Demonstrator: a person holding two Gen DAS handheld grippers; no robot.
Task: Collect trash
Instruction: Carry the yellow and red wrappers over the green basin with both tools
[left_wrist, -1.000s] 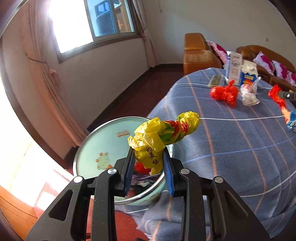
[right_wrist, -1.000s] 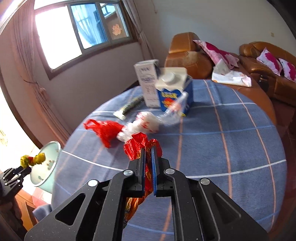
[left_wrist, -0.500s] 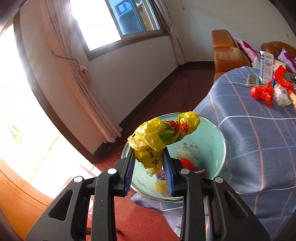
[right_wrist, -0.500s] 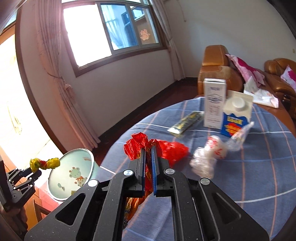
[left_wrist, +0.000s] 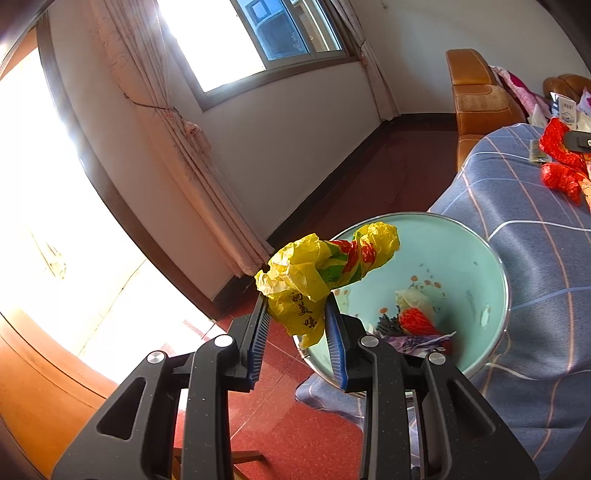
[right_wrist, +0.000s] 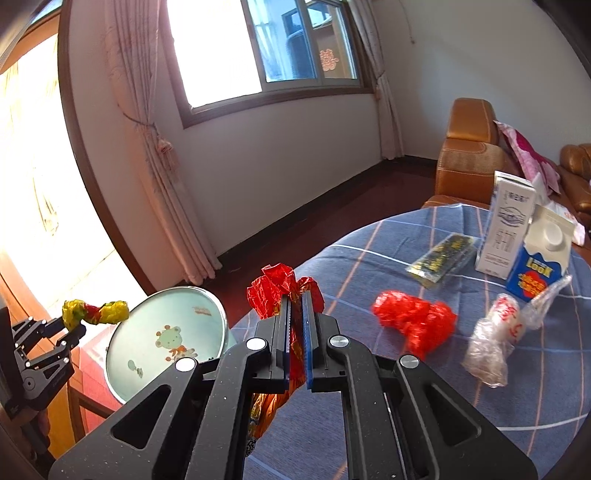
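Between the left gripper's (left_wrist: 297, 317) blue pads sits one crumpled yellow wrapper (left_wrist: 317, 273), pinched at its lower end with the jaws partly apart around it; its twisted red-and-green tail leans out over the rim of one pale green enamel basin (left_wrist: 476, 266) just ahead and to the right. Down in that basin lie a few scraps, among them a red wrapper piece (left_wrist: 415, 320) and something purple. The right gripper (right_wrist: 296, 306) has its jaws squeezed nearly together on one red foil wrapper (right_wrist: 273, 291), which bunches above the fingertips and hangs below them. Ahead and right of it, on the blue checked tablecloth (right_wrist: 369, 254), lie one loose red wrapper (right_wrist: 413, 323), one clear crumpled plastic bag (right_wrist: 495, 343), one flat dark sachet (right_wrist: 441, 258), and two upright cartons: a white one (right_wrist: 506, 229) and a blue one (right_wrist: 539, 266) touching it. Both grippers tilt downward. Beyond stand a tan leather sofa (right_wrist: 467, 155) and a curtained window (right_wrist: 258, 48).
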